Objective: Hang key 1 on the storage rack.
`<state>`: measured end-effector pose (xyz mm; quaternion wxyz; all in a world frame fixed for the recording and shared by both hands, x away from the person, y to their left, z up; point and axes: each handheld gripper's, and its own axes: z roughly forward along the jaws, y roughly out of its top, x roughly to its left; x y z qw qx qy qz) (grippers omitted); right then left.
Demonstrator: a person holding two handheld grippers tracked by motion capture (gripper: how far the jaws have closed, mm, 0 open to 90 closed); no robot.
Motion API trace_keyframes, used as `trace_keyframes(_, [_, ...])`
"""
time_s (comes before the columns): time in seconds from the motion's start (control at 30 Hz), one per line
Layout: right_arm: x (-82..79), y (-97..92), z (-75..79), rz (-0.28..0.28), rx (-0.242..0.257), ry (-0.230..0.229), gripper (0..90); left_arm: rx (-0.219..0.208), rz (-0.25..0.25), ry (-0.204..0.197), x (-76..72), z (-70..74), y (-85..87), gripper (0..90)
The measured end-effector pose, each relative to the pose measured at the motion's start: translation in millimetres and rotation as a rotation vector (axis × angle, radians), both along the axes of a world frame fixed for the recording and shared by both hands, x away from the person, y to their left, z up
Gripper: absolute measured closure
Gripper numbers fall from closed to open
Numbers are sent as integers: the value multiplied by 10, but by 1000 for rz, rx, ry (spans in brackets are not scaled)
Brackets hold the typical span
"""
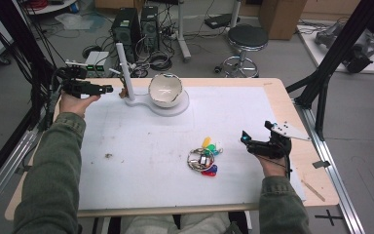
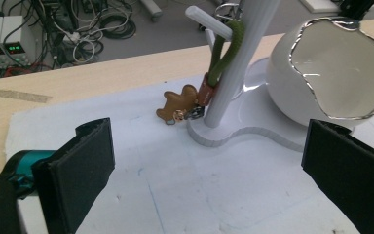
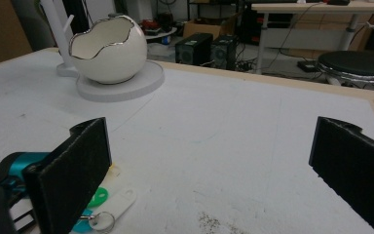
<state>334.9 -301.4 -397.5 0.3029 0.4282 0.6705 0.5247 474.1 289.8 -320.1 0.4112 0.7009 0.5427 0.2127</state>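
A gingerbread-man keychain (image 2: 177,103) on a green loop (image 2: 229,48) hangs from a peg of the white stand (image 2: 238,53), resting at the pole's foot. My left gripper (image 2: 207,170) is open just short of it, nothing between its pads; in the high view it (image 1: 108,89) points at the stand (image 1: 125,73) from the left. The egg-shaped white bowl (image 1: 165,90) sits on the same base. A bunch of coloured key tags on rings (image 1: 204,156) lies mid-table. My right gripper (image 1: 243,138) is open beside that bunch, and the tags (image 3: 102,204) lie by its left pad.
The white mat (image 1: 141,161) covers most of the wooden table (image 1: 277,92). A stool (image 1: 246,41), computer towers (image 1: 126,29) and cables stand on the floor behind the table. A black frame leg (image 1: 321,97) rises at the right.
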Motion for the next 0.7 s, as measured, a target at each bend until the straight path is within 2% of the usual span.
trace_keyframes(0.13, [1,-2,0,2,1,-1,5,-15,4,-12,-115,-20,1,32])
trace_keyframes(0.23, [-3,0,2,2,2,1,5,-15,1,-34,-199,-25,8,32])
trace_keyframes(0.33, [-1,1,1,2,2,0,5,-34,10,-56,-286,-46,16,32])
trace_keyframes(0.7, [0,15,2,9,0,0,5,-13,10,-82,-517,-103,-33,32])
